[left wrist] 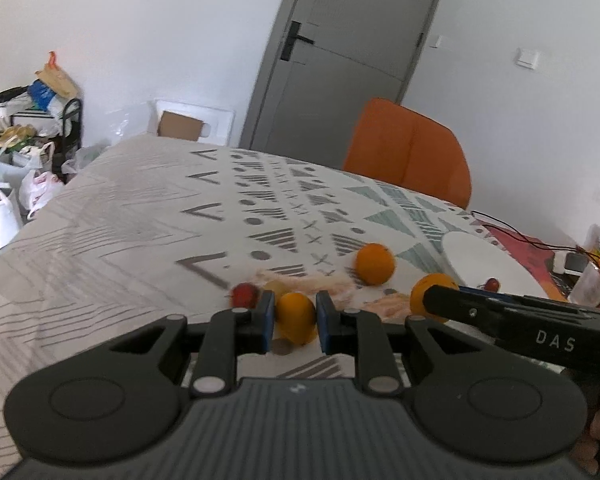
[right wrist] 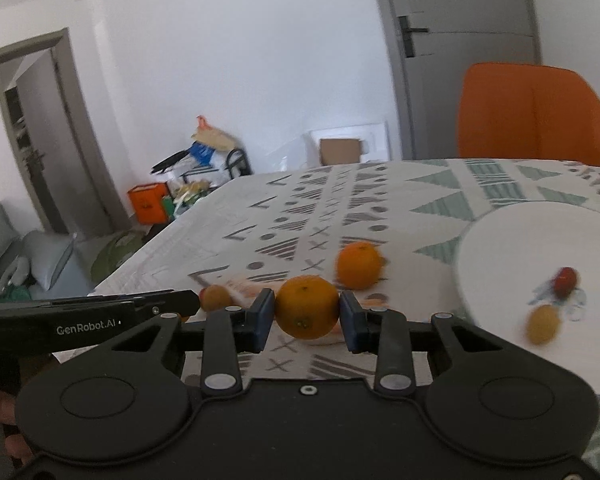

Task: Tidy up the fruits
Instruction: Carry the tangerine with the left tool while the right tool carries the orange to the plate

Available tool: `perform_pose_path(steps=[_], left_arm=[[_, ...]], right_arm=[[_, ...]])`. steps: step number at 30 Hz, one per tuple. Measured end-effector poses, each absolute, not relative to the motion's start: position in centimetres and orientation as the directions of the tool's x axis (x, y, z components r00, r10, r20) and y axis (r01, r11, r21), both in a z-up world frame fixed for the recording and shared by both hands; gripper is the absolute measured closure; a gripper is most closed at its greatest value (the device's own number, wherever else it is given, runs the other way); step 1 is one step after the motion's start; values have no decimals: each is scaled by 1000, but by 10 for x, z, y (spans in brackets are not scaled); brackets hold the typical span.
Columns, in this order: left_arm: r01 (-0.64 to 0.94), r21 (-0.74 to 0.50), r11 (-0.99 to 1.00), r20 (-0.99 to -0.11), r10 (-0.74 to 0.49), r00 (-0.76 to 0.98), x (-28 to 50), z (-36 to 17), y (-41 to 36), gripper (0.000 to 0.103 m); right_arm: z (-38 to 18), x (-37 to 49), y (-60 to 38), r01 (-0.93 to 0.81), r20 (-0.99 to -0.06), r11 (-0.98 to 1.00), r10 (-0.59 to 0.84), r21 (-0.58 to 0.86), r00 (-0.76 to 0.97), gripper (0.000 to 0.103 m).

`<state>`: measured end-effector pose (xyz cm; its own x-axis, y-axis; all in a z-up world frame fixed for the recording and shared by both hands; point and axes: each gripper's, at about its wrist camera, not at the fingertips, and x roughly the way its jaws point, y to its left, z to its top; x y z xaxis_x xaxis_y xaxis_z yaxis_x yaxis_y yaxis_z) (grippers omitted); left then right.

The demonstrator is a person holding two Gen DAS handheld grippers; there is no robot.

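My left gripper (left wrist: 296,316) is shut on a small yellow-orange fruit (left wrist: 296,318) just above the patterned tablecloth. My right gripper (right wrist: 307,314) is shut on an orange (right wrist: 307,307); that orange also shows in the left wrist view (left wrist: 430,294) behind the right gripper's finger. A second orange (right wrist: 359,265) lies loose on the cloth beyond it, also in the left wrist view (left wrist: 375,263). A white plate (right wrist: 512,248) at the right holds a red fruit (right wrist: 565,280) and a small yellow fruit (right wrist: 543,324). A red fruit (left wrist: 244,295) lies left of my left gripper.
An orange chair (right wrist: 536,112) stands behind the table's far side. A clear cup (left wrist: 590,286), cables and small items sit at the table's right end. Bags and a rack (left wrist: 32,136) stand on the floor at the left. The table edge (right wrist: 148,248) drops off to the left.
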<state>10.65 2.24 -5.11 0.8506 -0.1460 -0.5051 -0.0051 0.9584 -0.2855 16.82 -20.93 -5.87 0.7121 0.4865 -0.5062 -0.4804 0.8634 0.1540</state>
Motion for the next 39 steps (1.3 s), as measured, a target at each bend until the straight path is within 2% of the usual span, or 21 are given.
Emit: perform_pose_path(steps=[18, 39], left_arm=[[160, -237, 958, -492, -261, 831, 132, -37, -46, 83], [230, -152, 961, -524, -276, 806, 172, -31, -115, 83]], right_arm=[[-56, 163, -292, -283, -452, 944, 331, 172, 828, 70], [-63, 169, -358, -208, -433, 950, 293, 234, 852, 70]])
